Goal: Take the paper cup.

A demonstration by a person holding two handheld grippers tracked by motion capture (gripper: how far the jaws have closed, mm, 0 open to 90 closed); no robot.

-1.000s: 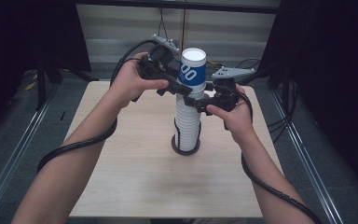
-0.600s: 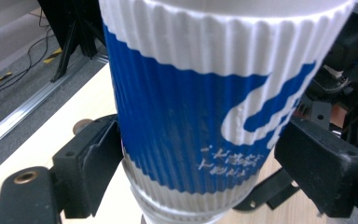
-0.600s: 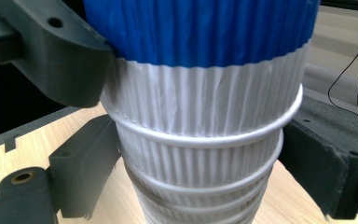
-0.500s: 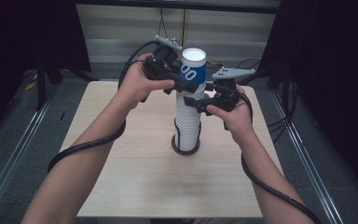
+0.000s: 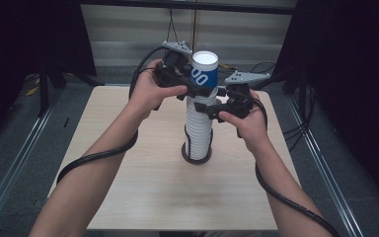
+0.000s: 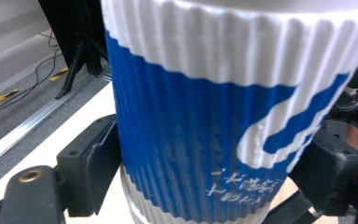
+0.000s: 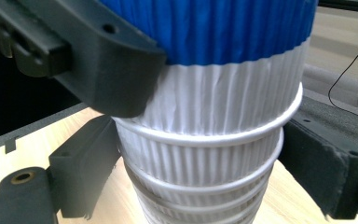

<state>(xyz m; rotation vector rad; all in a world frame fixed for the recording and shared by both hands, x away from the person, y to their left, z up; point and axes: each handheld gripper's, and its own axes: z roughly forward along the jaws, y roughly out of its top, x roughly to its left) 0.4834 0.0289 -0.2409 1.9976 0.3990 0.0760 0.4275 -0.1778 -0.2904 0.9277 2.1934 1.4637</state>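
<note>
Forearms of a person enter from the lower edge of the high view and meet over a pale wooden table [image 5: 128, 197], a black cable trailing from each hand. Near the table's centre a tall stack of ribbed white paper cups [image 5: 198, 131] stands upright on a dark round base [image 5: 196, 155]. The right gripper [image 5: 212, 109] clasps the stack just below its top; in the right gripper view both black pads press the white ribbing at the rims of the nested cups [image 7: 205, 163]. Directly above it the left gripper [image 5: 200, 91] grasps the topmost cup, a blue-and-white cup [image 5: 205, 74] seated in the stack; its jaws have just been closing, and the left gripper view shows a pad against each flank of the blue wall [image 6: 200, 140]. Each gripper carries a grey three-cornered plate on top. Beyond the table's far edge lie metal floor rails, loose cables and a grey slatted wall [image 5: 128, 34].
</note>
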